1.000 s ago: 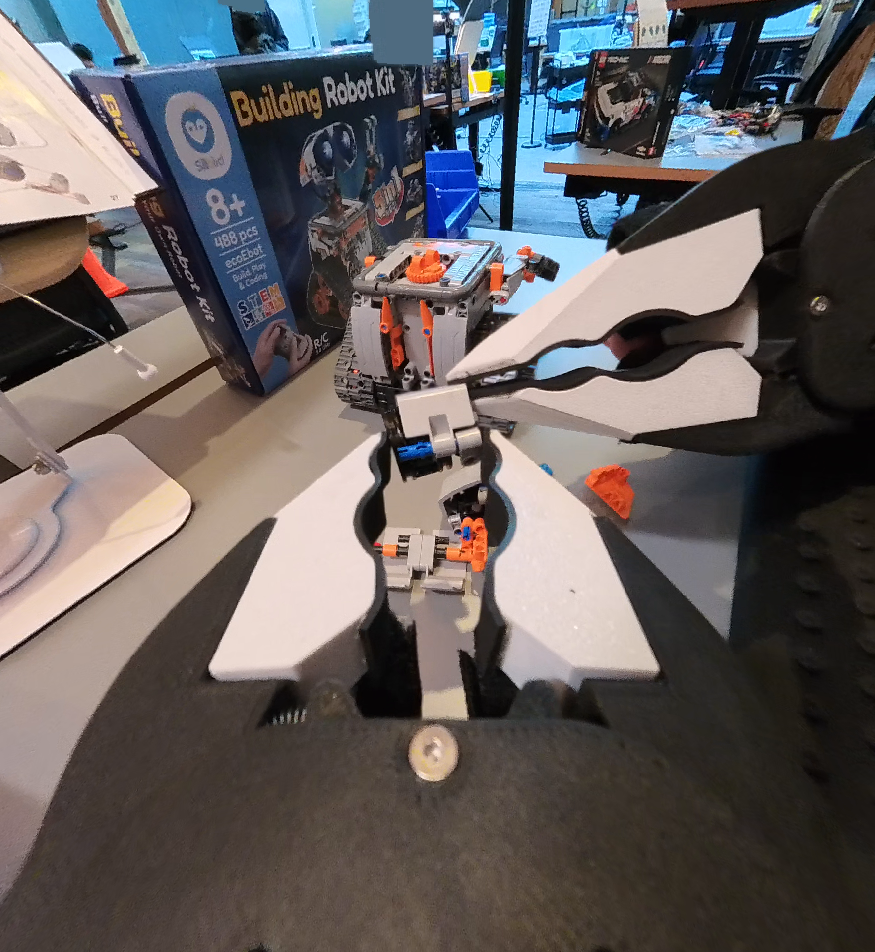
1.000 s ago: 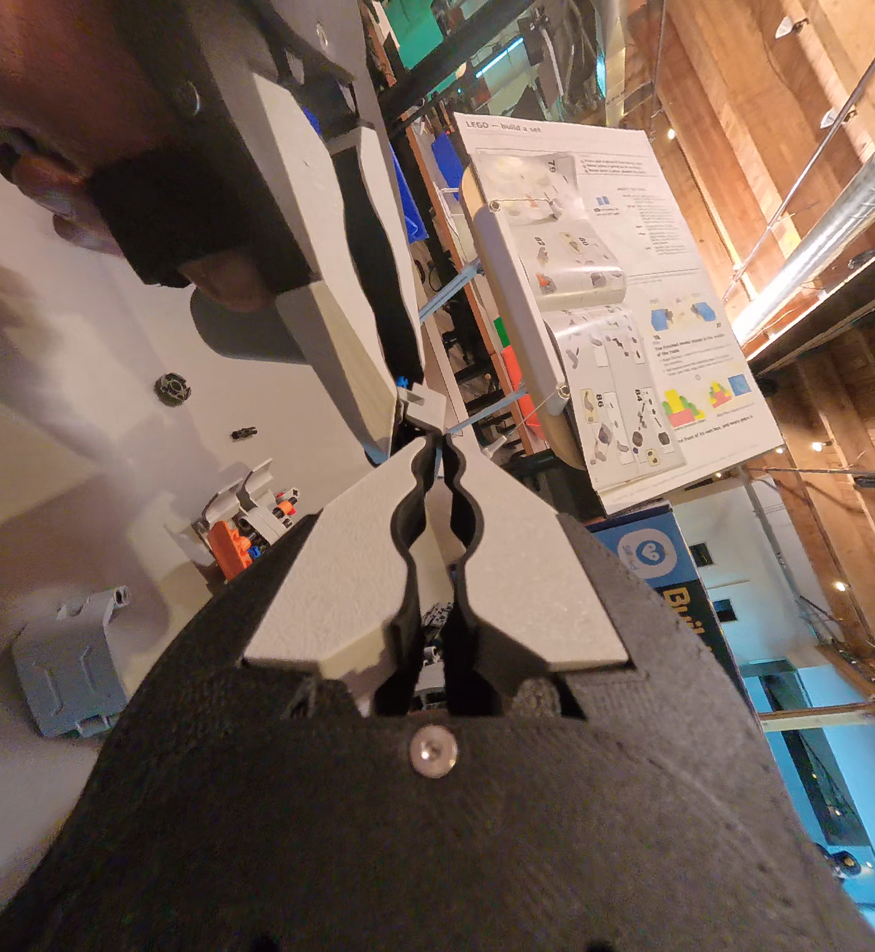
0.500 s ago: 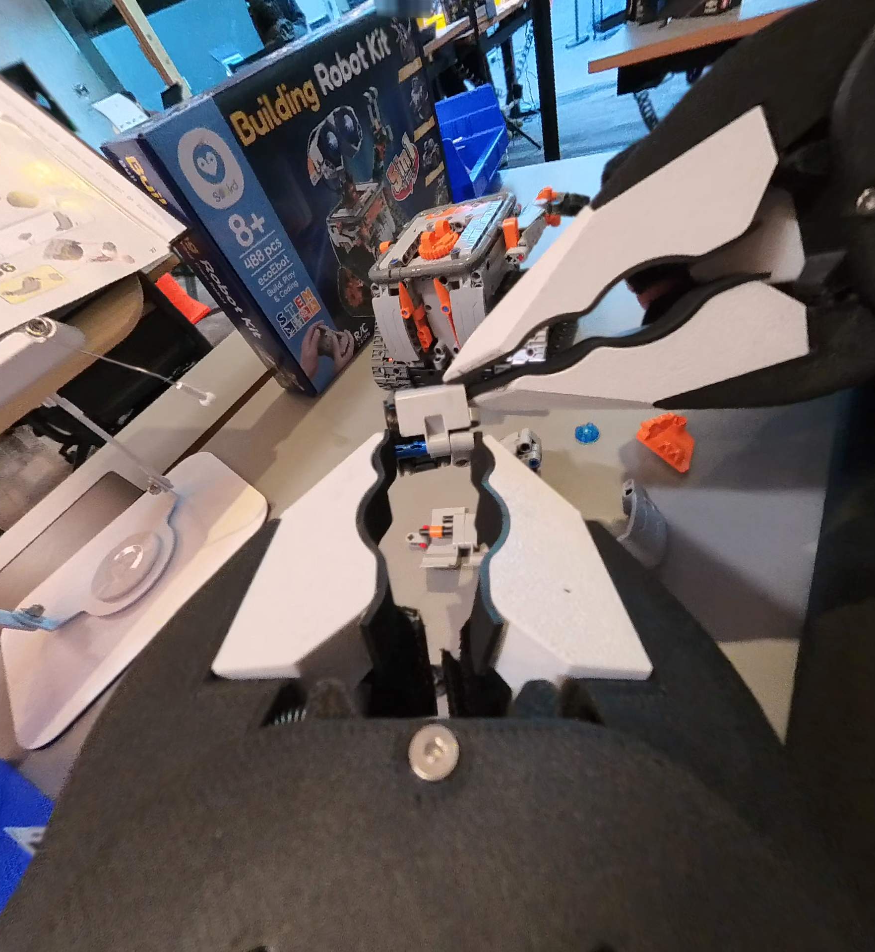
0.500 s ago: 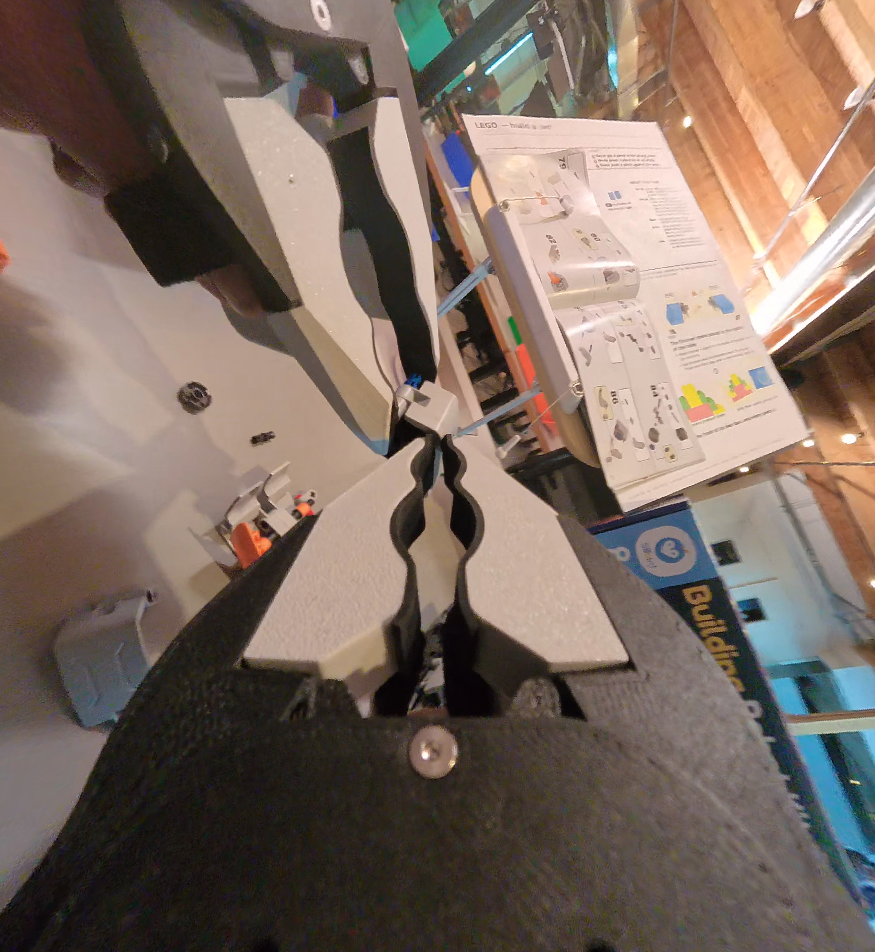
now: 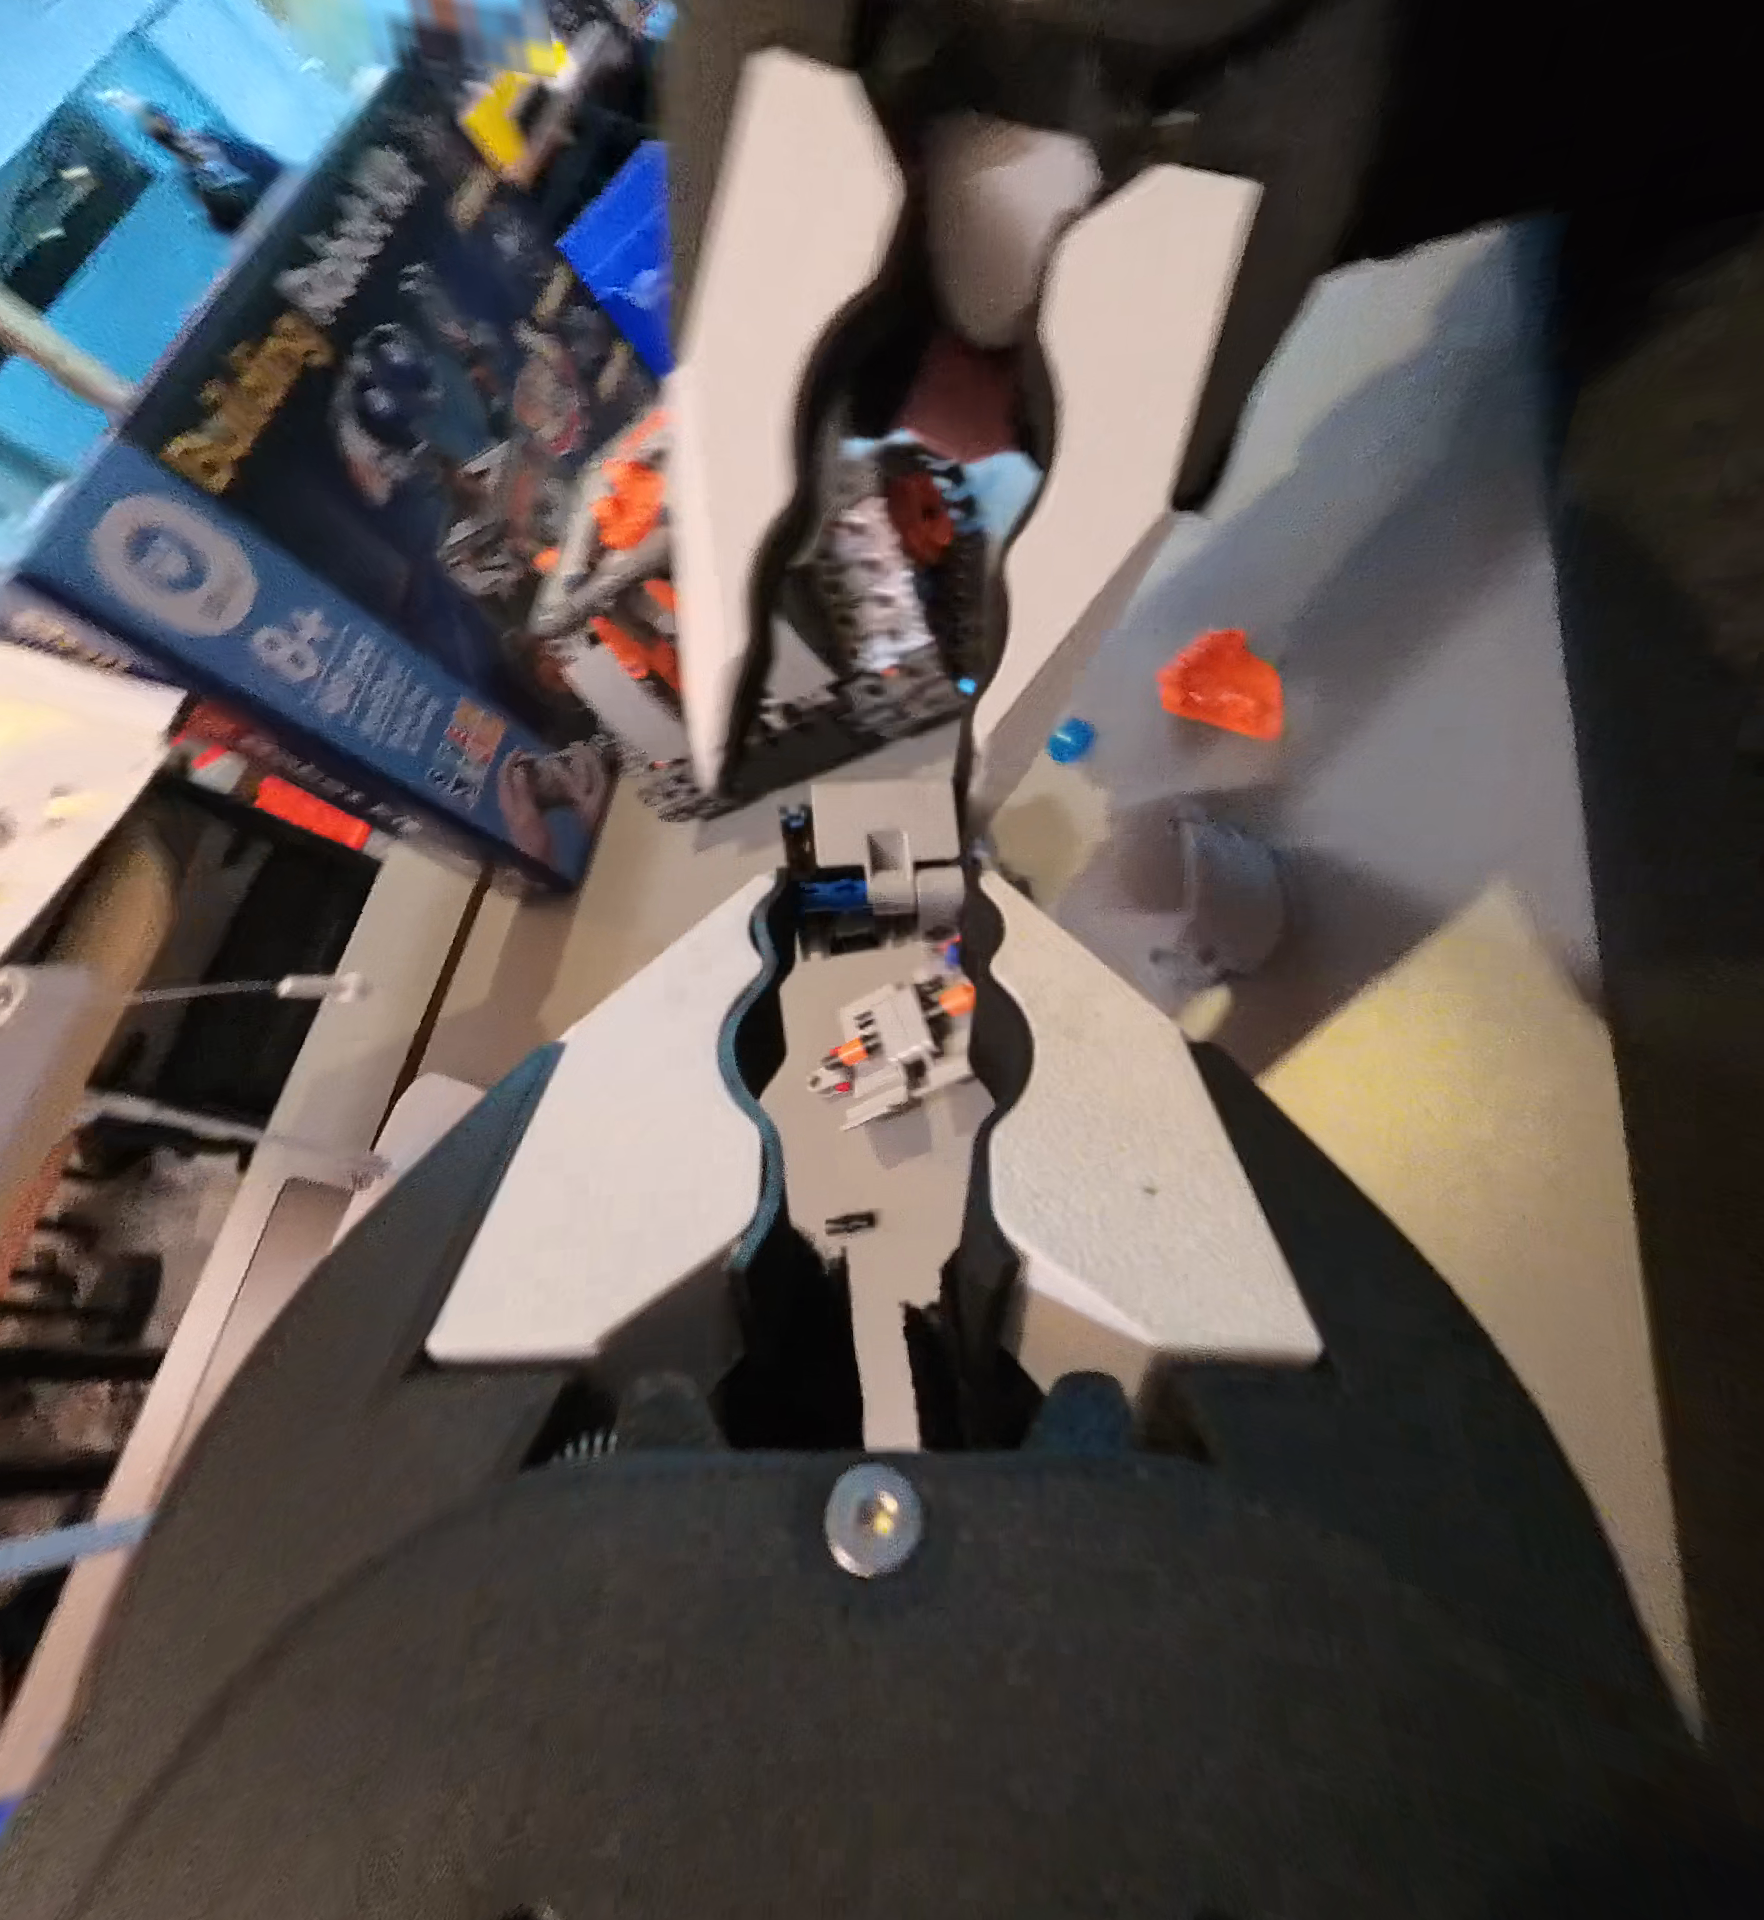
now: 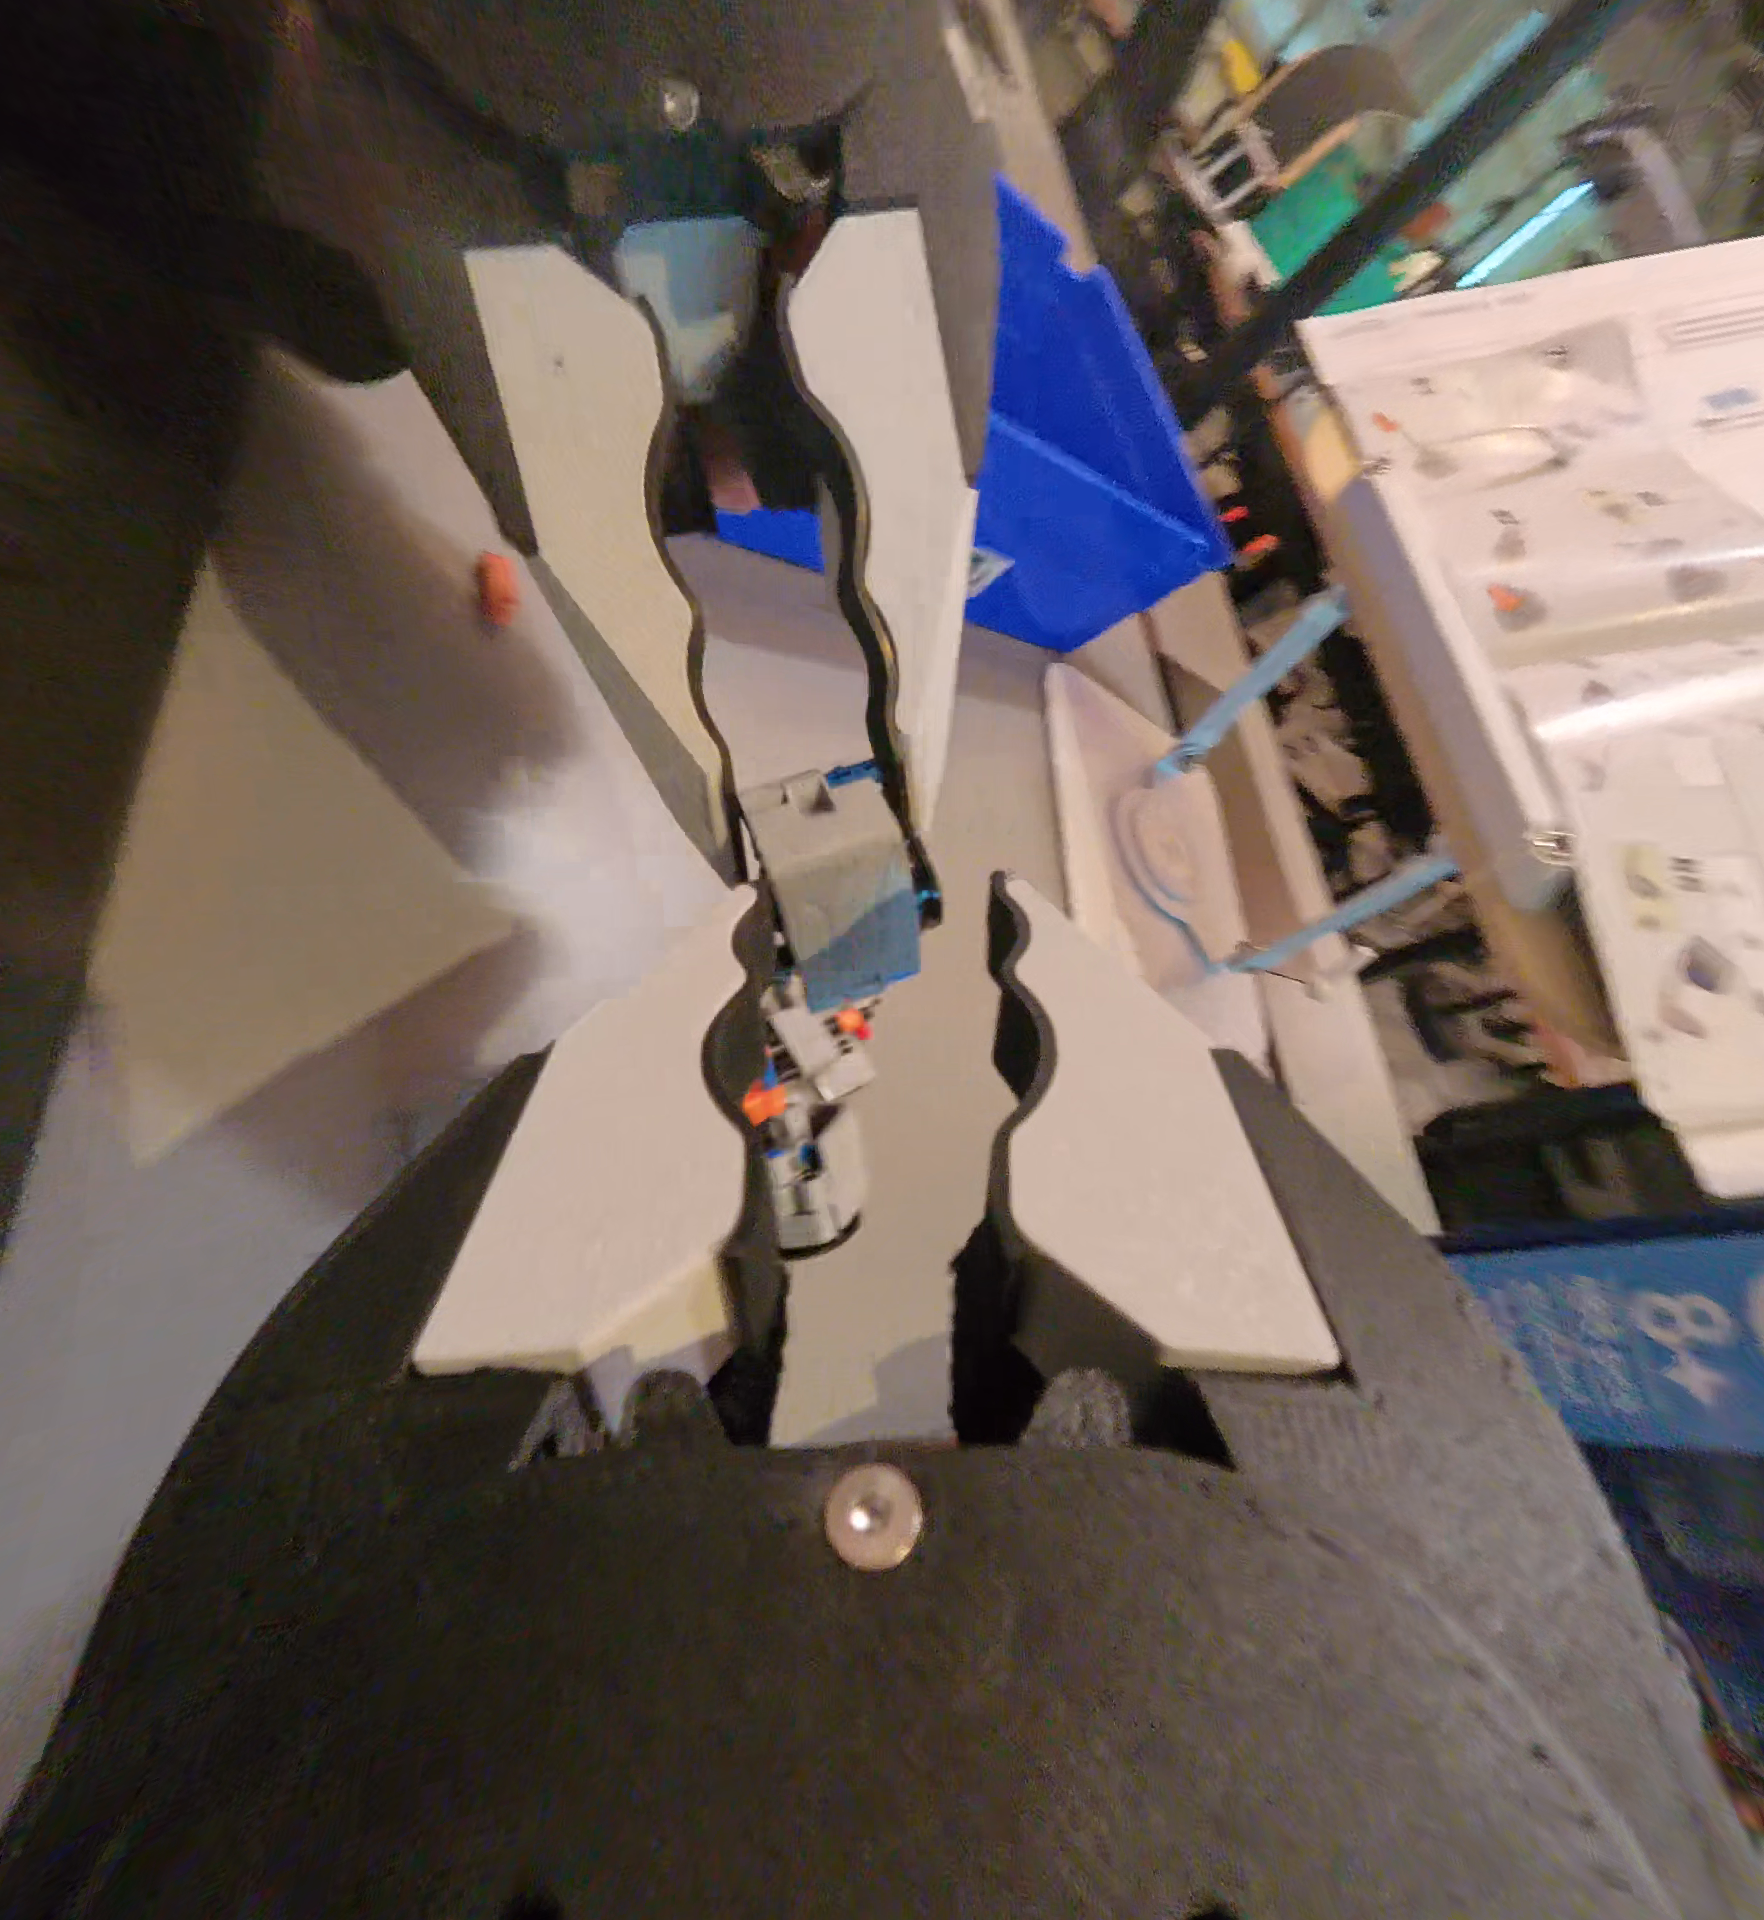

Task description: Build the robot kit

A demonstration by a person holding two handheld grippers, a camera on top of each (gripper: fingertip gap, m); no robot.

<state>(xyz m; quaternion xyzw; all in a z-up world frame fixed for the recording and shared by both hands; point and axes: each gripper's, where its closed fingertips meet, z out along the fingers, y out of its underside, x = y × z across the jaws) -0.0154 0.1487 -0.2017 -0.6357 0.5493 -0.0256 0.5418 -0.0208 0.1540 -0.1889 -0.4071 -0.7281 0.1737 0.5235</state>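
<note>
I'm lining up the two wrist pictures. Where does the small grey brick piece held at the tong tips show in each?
Left wrist view: grey brick piece sits just above centre, clamped at the tips of the left tongs.
Right wrist view: it sits centre, hanging from the far left tongs, between the open right tongs.
Shared landmark: the blue box.

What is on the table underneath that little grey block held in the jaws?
A small grey-and-orange brick assembly lies on the grey table below the grey block, a tiny black pin nearby. The jaws cover the table on both sides.
</note>
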